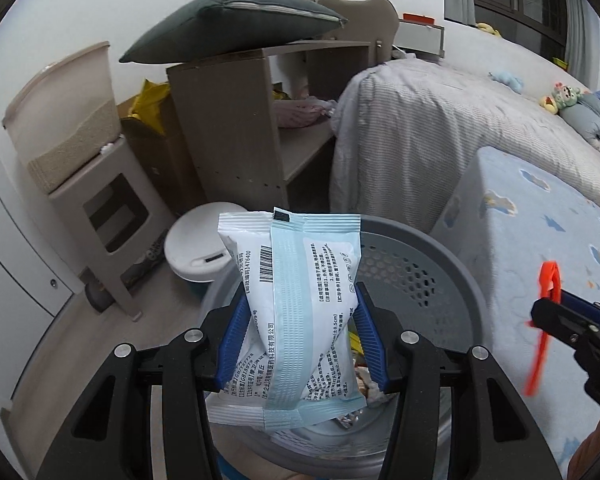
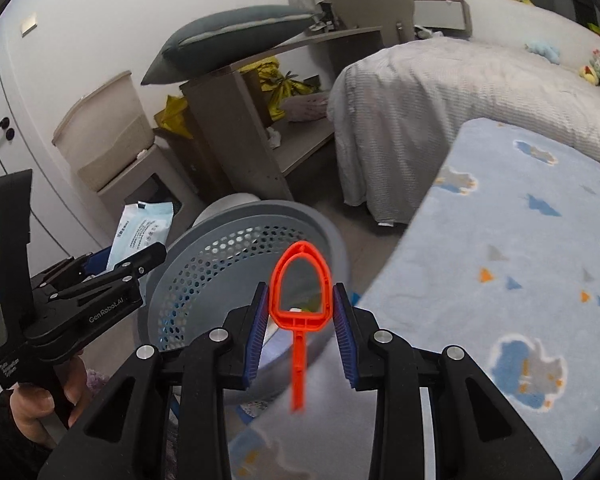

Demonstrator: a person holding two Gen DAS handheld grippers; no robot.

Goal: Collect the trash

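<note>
My left gripper [image 1: 300, 316] is shut on a white and pale blue sealed packet [image 1: 296, 320] with printed text and a barcode, held upright over the grey perforated bin [image 1: 432, 280]. Some scraps lie at the bin's bottom [image 1: 364, 384]. My right gripper [image 2: 300, 304] is shut on an orange plastic piece [image 2: 299, 320] with a looped head and a thin stem hanging down, held near the bin's rim [image 2: 236, 236]. The right gripper [image 1: 556, 316] shows at the right of the left wrist view; the left gripper [image 2: 128, 264] with its packet [image 2: 144, 232] shows at the left of the right wrist view.
A bed with a blue cloud-pattern blanket [image 1: 540, 264] lies right of the bin; a grey striped cover [image 1: 420, 128] lies behind. A beige shelf unit [image 1: 236, 120] with a dark pillow [image 1: 228, 24], a white round device [image 1: 196, 248], a beige stool [image 1: 112, 208] and a storage box [image 1: 64, 92] stand at the left.
</note>
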